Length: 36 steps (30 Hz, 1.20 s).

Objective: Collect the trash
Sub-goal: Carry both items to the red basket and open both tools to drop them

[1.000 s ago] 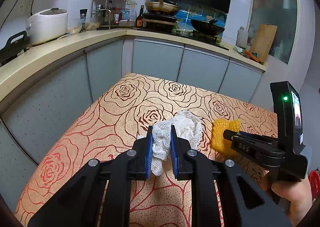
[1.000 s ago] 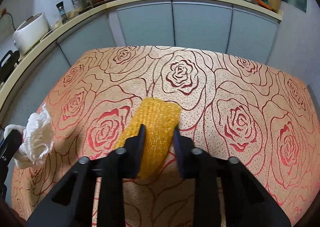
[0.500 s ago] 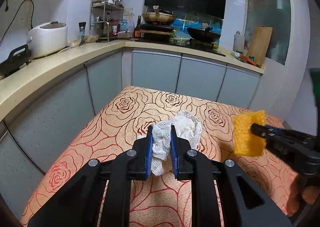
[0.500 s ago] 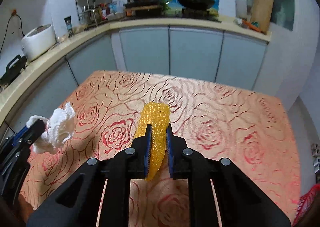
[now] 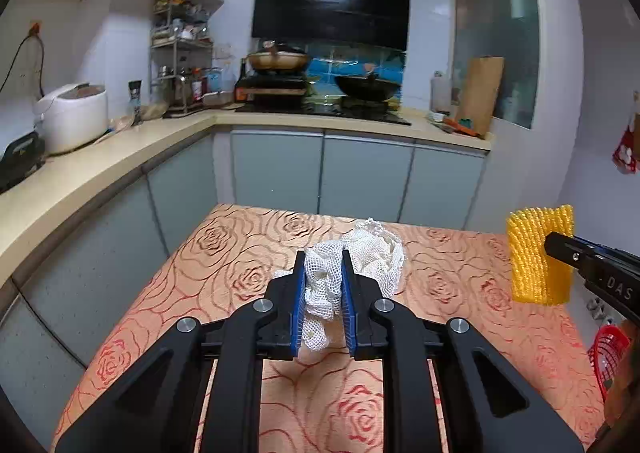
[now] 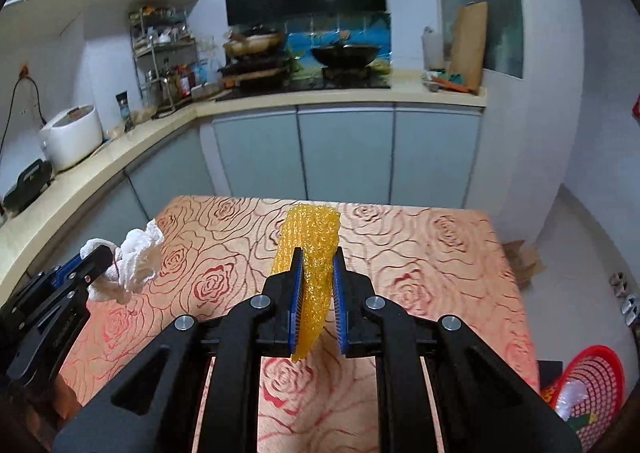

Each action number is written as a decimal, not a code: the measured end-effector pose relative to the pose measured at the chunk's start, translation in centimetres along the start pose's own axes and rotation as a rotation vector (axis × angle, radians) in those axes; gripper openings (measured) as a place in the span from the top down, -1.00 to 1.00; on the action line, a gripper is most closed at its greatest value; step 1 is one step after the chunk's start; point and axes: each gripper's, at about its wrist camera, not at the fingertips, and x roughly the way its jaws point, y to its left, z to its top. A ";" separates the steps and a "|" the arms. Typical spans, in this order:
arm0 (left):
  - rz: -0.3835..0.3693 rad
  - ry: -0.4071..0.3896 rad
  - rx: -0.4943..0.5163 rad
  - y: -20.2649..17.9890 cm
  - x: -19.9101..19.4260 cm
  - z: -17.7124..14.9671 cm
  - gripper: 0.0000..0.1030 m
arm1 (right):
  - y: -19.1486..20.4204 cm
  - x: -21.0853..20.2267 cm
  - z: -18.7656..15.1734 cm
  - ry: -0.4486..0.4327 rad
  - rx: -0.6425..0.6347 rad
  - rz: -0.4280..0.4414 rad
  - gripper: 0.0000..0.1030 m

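Left gripper (image 5: 322, 285) is seen clamped on a crumpled white foam net (image 5: 352, 265), lifted clear of the rose-patterned tablecloth (image 5: 224, 261). Further right, the right gripper (image 6: 316, 289) is closed on a yellow foam net (image 6: 314, 253), which hangs with its long axis roughly upright between the pads. A red basket (image 6: 596, 393) is shown low at the far right, beside the table; the right hand is judged nearer to it. Only the basket's edge is caught in the left wrist view, whereas its open mouth and contents are shown by the right.
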 end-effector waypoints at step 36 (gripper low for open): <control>-0.456 0.062 0.303 -25.0 -3.5 -3.8 0.71 | -20.7 -14.0 -8.0 -0.052 0.249 -0.394 0.73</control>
